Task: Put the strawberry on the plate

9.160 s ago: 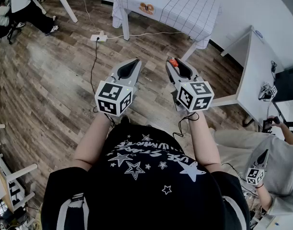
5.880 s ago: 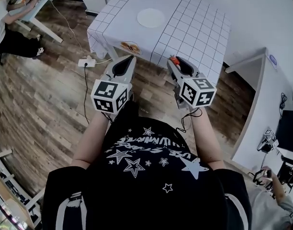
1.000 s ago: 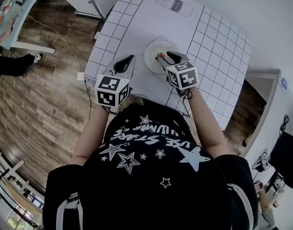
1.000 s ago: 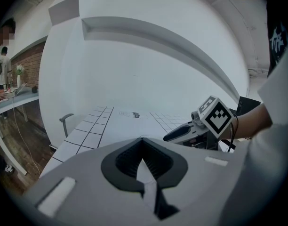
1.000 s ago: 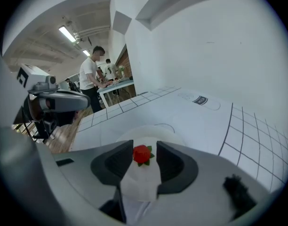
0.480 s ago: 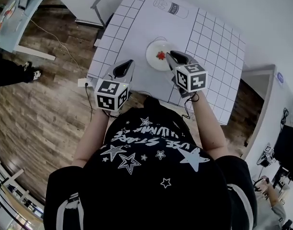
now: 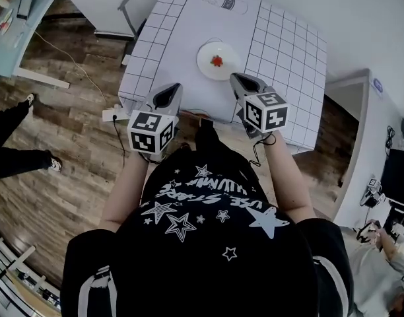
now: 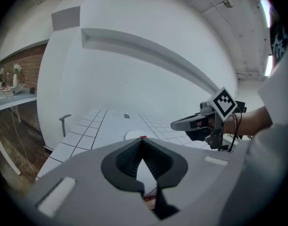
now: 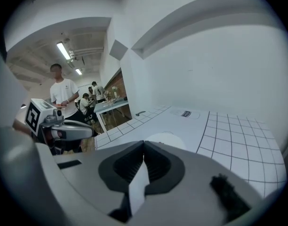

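The red strawberry [image 7: 216,61] lies in the middle of the white plate [image 7: 208,53] on the gridded table. My right gripper [image 7: 234,76] hangs just short of the plate, over the table's near edge. Its jaws have just been closing and now stand shut with nothing between them. My left gripper [image 7: 175,86] is level with it to the left, shut and empty. In the left gripper view the plate [image 8: 131,134] peeks over the left gripper [image 8: 142,139], with the right gripper [image 8: 175,125] to the right. In the right gripper view the plate [image 9: 171,139] shows just beyond the right gripper [image 9: 144,142].
A white checked cloth covers the table [image 7: 288,51], with a milk-carton print [image 7: 223,0] at its far side. On the wooden floor to the left are a power strip [image 7: 111,115], a chair [image 7: 127,6] and a person's legs [image 7: 10,152]. People stand by a desk [image 9: 108,106].
The right gripper has left the strawberry on the plate, drawn back towards me and risen, and its jaws have gone from open to shut. The left gripper has also drawn back.
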The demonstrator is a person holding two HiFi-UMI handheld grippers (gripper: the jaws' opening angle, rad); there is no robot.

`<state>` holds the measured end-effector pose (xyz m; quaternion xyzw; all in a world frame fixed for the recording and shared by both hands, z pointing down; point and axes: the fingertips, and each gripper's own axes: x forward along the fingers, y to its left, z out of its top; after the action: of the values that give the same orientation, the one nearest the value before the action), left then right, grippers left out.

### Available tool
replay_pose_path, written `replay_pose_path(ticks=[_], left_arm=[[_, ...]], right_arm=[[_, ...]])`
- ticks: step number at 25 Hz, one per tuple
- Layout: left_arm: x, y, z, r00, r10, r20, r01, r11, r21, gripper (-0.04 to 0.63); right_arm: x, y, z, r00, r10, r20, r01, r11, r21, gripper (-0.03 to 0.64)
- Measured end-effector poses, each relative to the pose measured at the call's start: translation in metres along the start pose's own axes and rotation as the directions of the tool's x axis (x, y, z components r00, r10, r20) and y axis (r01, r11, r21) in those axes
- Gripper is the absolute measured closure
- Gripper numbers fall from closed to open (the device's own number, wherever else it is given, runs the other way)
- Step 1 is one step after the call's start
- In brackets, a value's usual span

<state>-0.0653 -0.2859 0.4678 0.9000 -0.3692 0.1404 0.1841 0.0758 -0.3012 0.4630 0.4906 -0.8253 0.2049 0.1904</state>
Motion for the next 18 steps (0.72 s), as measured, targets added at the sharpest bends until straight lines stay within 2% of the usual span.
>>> replay_pose_path(ticks=[6,11,18], left_arm=[[-0.012,-0.019,-0.01,0.998,-0.057,-0.004,0.057,0.998,0.015,0.588],[-0.025,-0.031,-0.029,0.997,-0.077,-0.002,0.077,0.997,0.023,0.588],[-0.024,-0.037,-0.016,0.999,-0.048,0.0,0.048,0.999,0.021,0.588]], right_arm=[[-0.034,0.014,-0.022,0.999,-0.046,0.008,0.046,0.998,0.044,0.603],[-0.055,0.029,-0.047,0.998,-0.065,0.008,0.065,0.997,0.045,0.603],[-0.06,0.019,-0.03,0.999,-0.044,0.028,0.042,0.998,0.049,0.603]])
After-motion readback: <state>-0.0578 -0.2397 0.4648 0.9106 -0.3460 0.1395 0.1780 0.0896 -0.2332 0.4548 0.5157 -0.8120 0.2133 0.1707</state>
